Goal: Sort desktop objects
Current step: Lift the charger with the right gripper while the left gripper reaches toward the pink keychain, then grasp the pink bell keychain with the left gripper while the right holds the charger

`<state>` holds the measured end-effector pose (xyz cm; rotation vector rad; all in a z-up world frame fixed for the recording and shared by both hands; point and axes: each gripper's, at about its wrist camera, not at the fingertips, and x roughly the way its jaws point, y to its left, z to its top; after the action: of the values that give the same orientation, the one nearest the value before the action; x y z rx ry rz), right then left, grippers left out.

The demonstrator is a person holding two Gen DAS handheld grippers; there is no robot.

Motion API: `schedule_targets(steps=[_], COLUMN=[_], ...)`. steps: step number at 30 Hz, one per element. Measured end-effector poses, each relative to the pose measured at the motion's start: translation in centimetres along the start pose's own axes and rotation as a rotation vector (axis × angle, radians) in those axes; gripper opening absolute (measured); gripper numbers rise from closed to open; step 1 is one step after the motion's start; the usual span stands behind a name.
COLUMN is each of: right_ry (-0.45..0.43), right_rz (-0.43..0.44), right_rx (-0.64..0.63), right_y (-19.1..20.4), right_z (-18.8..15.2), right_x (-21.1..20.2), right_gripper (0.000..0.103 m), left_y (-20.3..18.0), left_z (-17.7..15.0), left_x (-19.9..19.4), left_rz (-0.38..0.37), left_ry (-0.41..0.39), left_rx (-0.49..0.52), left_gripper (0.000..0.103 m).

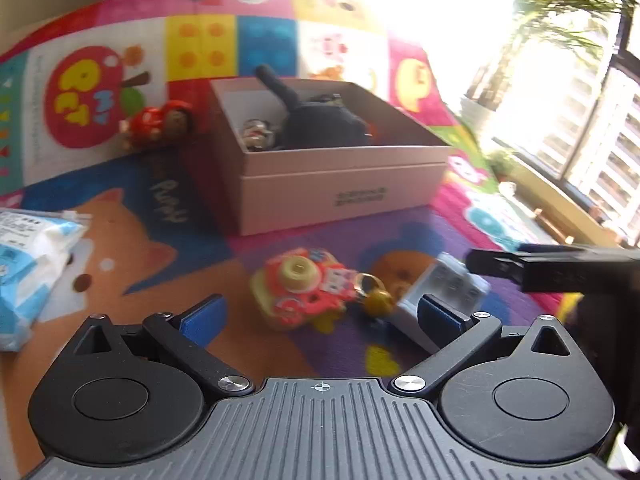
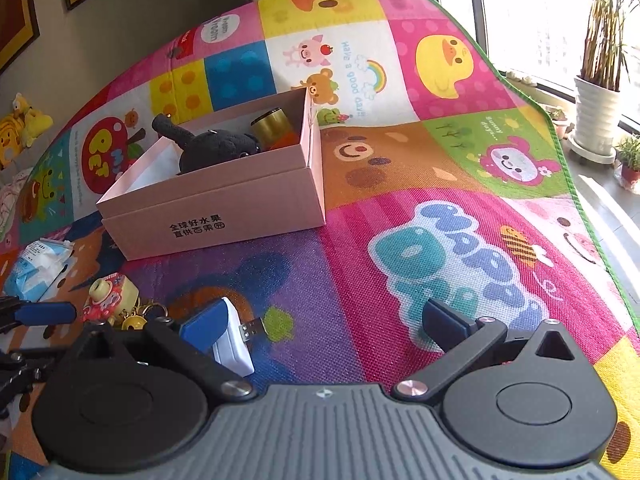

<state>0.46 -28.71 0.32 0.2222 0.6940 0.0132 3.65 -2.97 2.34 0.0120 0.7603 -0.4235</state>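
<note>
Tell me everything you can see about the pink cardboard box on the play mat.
The pink cardboard box is rectangular, open on top and looks like matte card. It appears to sit in its own lid, which forms a lower band with black printed characters on the front. It rests flat on the colourful play mat. Inside lie a black plush toy, a gold cylinder and a small shiny object. Neither hand-held gripper touches it.

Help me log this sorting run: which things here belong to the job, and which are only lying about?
Job: pink box, black plush toy and gold tin already inside it; toy camera keychain, white USB adapter, tissue pack, red doll on the mat.

Lying about: play mat, potted plant, yellow plush toys.
</note>
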Motion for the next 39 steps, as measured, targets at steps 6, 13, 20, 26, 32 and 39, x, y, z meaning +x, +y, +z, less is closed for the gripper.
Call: schedule_targets(steps=[6, 13, 20, 26, 32, 39], right_ry=[0.006, 0.011, 0.021, -0.034, 0.045, 0.050], right_rz=[-0.001, -0.002, 0.010, 0.130, 0.174, 0.113], right_rx=[-0.014, -0.026, -0.036, -0.121, -0.278, -0.343], right_y=[0.1, 0.2, 0.2, 1.6, 6.9, 8.6], right_z=[0.0, 0.0, 0.2, -0.3, -1.3, -1.8], right_x=[0.0, 0.1, 0.0, -1.9, -1.1, -0.2], right_gripper=[0.103, 0.103, 0.103, 0.103, 0.103, 0.100], left_y=[0.1, -1.2, 3.5, 5.5, 5.4, 5.8], left_z=[0.7, 0.4, -1.7, -3.2, -3.5, -3.6], left_x=[2.0, 1.9, -0.4, -1.9, -1.9, -2.3], left_rz=[0.072, 0.378, 0.440, 0.377, 0.363, 0.310], left_ry=[0.013, -0.108, -0.089, -0.062, -0.065, -0.089], left_rx=[-0.076, 0.095, -0.058, -0.177, -0.181, -0.198], left_gripper=[0.103, 0.103, 0.103, 0.103, 0.103, 0.103])
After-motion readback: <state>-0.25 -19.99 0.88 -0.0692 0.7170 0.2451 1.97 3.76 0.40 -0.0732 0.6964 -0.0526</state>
